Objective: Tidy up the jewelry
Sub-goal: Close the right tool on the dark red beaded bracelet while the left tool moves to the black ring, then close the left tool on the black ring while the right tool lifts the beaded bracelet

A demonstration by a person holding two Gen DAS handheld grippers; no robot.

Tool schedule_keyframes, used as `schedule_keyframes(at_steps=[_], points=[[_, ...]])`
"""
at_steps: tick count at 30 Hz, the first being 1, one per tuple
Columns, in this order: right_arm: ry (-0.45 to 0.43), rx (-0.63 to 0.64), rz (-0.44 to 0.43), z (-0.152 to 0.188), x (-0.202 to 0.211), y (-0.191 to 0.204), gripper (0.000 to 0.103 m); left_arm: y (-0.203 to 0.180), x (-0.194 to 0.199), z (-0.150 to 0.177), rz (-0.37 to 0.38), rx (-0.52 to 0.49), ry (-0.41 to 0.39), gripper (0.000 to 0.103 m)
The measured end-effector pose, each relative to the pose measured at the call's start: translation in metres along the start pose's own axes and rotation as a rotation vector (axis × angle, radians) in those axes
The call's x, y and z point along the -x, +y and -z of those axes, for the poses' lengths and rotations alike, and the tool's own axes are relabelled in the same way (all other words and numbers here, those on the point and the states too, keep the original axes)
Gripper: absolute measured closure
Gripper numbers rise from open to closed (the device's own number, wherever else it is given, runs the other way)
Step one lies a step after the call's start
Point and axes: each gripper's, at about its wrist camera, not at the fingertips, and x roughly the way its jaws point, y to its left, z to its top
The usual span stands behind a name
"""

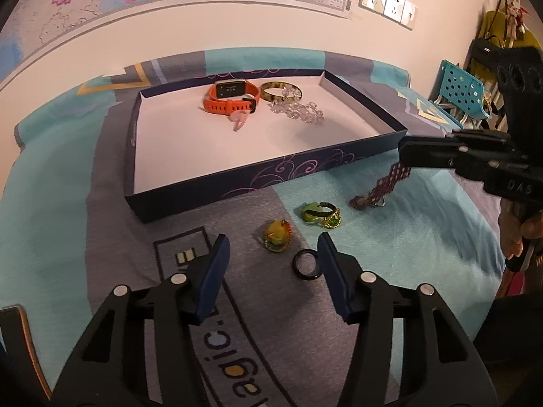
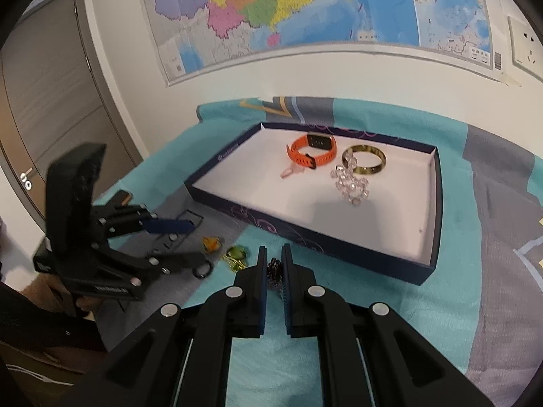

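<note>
A dark blue tray [image 1: 237, 186] [image 2: 305, 237] with a white floor holds an orange watch [image 1: 230, 96] [image 2: 312, 151], a gold bangle [image 1: 280, 90] [image 2: 364, 159], a crystal bracelet [image 1: 298, 110] [image 2: 351, 183] and a pink clip [image 1: 239, 120]. In front of it, on the cloth, lie a yellow-orange ring [image 1: 276, 235] [image 2: 212, 242], a green-and-gold piece [image 1: 320, 215] [image 2: 236, 256] and a black ring [image 1: 307, 264]. My left gripper [image 1: 273, 237] [image 2: 200, 246] is open low over the yellow-orange ring. My right gripper [image 2: 274, 251] [image 1: 404, 146] is shut on a dark red beaded bracelet [image 1: 383, 186] [image 2: 274, 271], which dangles, its lower end on the cloth.
A teal and grey blanket [image 1: 424, 224] covers the surface. Behind it a wall carries a map [image 2: 305, 6] and sockets [image 1: 388, 0]. A blue perforated chair [image 1: 458, 91] and hanging bags stand at the right; a grey door [image 2: 51, 101] is at the left.
</note>
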Motion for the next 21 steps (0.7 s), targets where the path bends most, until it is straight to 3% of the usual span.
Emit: schedule_keyframes(at_steps=[6, 21], points=[[-0.012, -0.017, -0.019, -0.001, 0.004, -0.002, 0.096, 0.0, -0.002, 0.0, 0.013, 0.008, 0.008, 0.062], [0.01, -0.006, -0.061, 0.005, 0.003, 0.007, 0.096, -0.016, 0.001, 0.011, 0.048, -0.038, 0.036, 0.061]])
